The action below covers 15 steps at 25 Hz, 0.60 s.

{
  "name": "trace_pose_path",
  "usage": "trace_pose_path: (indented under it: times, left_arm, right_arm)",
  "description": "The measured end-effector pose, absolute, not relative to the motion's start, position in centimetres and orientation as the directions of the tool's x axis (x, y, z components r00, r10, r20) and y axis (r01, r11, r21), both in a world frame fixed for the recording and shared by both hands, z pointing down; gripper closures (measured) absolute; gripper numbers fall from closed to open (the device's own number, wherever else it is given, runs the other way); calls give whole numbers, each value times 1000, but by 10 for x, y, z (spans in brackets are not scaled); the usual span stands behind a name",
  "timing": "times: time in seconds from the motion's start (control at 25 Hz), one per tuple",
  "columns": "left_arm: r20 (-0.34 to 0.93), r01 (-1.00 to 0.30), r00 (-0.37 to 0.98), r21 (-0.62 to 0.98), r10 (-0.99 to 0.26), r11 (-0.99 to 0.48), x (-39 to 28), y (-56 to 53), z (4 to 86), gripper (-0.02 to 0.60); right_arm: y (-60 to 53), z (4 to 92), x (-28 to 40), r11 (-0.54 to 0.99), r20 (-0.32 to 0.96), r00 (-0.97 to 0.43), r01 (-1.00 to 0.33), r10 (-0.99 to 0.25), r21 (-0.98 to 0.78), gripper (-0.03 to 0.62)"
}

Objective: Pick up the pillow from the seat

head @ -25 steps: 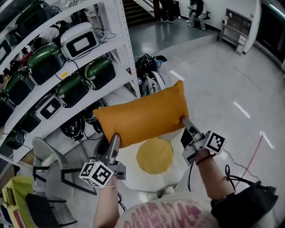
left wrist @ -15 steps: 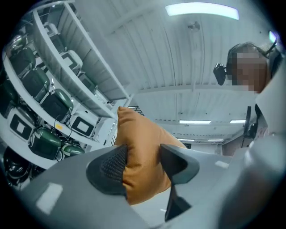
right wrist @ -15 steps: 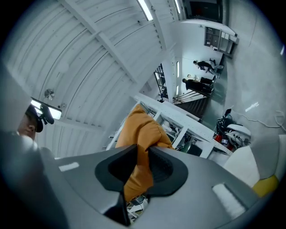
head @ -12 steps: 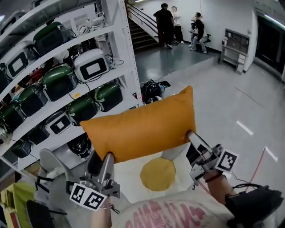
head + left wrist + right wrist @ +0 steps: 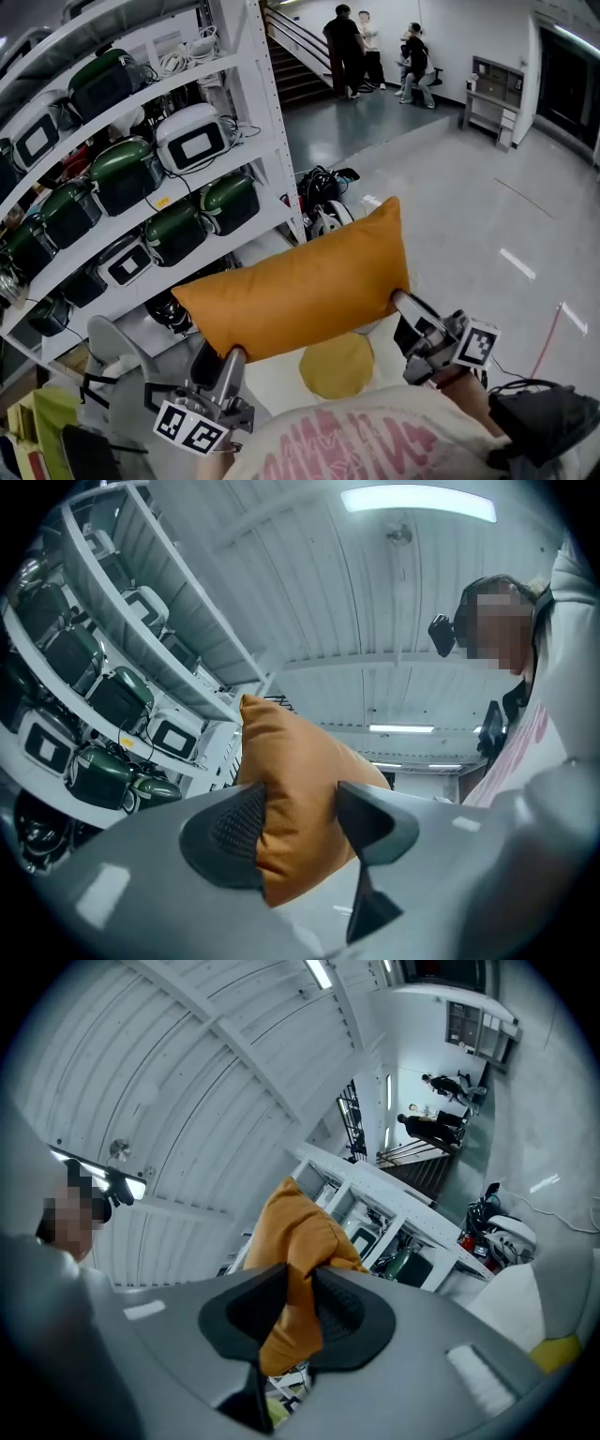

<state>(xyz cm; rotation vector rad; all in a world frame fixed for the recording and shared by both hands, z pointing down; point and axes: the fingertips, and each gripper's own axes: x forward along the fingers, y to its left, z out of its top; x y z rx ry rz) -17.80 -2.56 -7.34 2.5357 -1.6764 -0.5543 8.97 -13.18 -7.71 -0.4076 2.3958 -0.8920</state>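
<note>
White shelving [image 5: 253, 112] stacked with green and white cases stands out past the left gripper [image 5: 231, 360], on its outer side. That gripper's jaws are clamped on the lower left corner of the orange pillow [image 5: 300, 291], and the fabric bulges up between the two pads. The pillow stretches from those jaws across to the right gripper [image 5: 400, 300], which pinches a thin fold at the pillow's lower right corner, pads pressed tight on the cloth. Held up between both pairs of jaws, the pillow hangs clear above the white seat [image 5: 277, 375], whose round yellow centre [image 5: 337, 366] shows below and between the grippers. Beyond the right jaws lies pale glossy floor [image 5: 469, 206].
</note>
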Motion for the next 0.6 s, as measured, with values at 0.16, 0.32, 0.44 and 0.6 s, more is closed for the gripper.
trace_pose_path:
  times: [0.16, 0.32, 0.44, 0.6]
  left_arm:
    - [-221, -873, 356, 266, -908, -408, -176, -35, -59, 334]
    - [-202, -868, 364, 280, -909, -410, -172, -43, -49, 334]
    - [-204, -864, 373, 280, -905, -419, -169, -47, -46, 334]
    - [-199, -857, 382, 289, -903, -426, -169, -53, -43, 334]
  right_arm:
    - [-140, -63, 92, 709, -351, -809, -111, -472, -697, 510]
    - [-146, -55, 96, 698, -330, -809, -131, -486, -704, 508]
    - [-148, -52, 100, 692, -322, -809, -138, -491, -708, 508]
    - [-151, -47, 101, 683, -311, -807, -150, -503, -715, 508]
